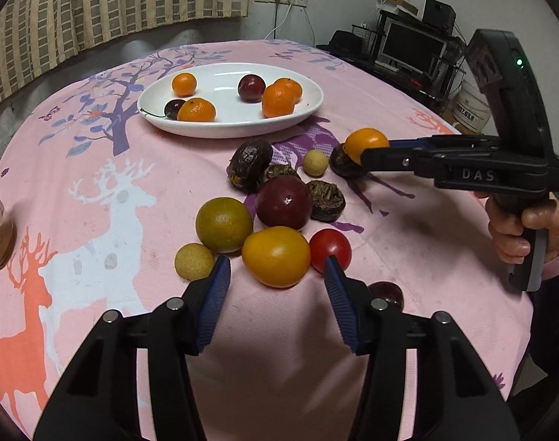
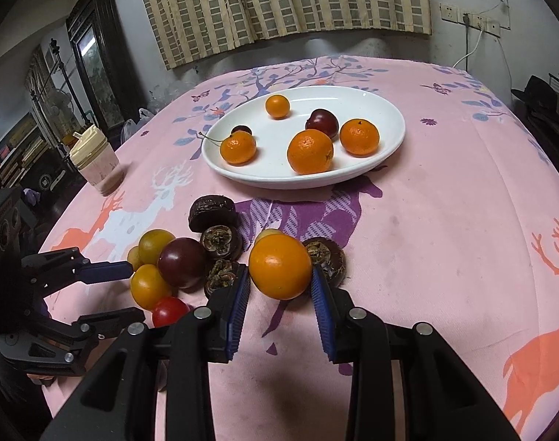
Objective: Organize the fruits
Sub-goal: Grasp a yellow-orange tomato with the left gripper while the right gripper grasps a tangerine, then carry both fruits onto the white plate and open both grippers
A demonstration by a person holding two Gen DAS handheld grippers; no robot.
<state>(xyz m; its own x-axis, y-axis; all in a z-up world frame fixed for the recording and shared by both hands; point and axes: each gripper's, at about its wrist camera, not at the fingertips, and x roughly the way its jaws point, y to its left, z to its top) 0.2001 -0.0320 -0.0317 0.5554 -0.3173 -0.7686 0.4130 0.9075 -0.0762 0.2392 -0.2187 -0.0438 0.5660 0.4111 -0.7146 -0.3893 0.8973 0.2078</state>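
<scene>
Fruits are mostly lying loose on the pink tablecloth, some on the white plate. Right gripper is clamping an orange fruit; left gripper is sitting unclenched around a yellow tomato, pads not touching it.

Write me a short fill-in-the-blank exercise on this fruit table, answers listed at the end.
1. The white oval plate holds ____ orange citrus fruits.
2. The right hand-held gripper is shut on an ____ fruit.
3. The yellow tomato lies ahead of the fingertips of the ____ hand-held gripper.
4. The small red tomato lies on the ____ tablecloth.

Missing words: four; orange; left; pink
</scene>
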